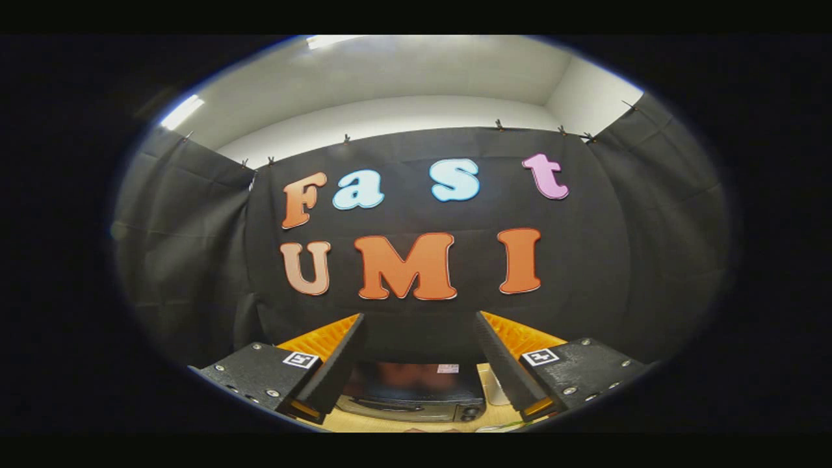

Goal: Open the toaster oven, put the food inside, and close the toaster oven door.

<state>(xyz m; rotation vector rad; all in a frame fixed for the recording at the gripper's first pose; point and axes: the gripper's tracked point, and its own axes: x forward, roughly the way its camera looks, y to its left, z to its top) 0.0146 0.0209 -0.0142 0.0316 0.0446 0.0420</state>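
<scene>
Toaster oven (pixel 416 390) low down on the tabletop (pixel 364 422), tool (pixel 419 325) held up above it, spread wide with nothing in its grip.

The toaster oven sits down between the two fingers and beyond them, dark-bodied, its top showing a small pale label and a blurred reddish reflection, its door handle and front edge just visible at the near side. It rests on a light wooden tabletop, and a pale object I can't make out stands just beside its right side, partly hidden by the right finger. The tool's fingers (pixel 338 370) stand well apart, splayed outward, touching nothing, pointing at the black cloth wall (pixel 195 260) behind. The cloth is clipped along its top edge, with a white wall and a lit ceiling (pixel 390 71) above it.
</scene>
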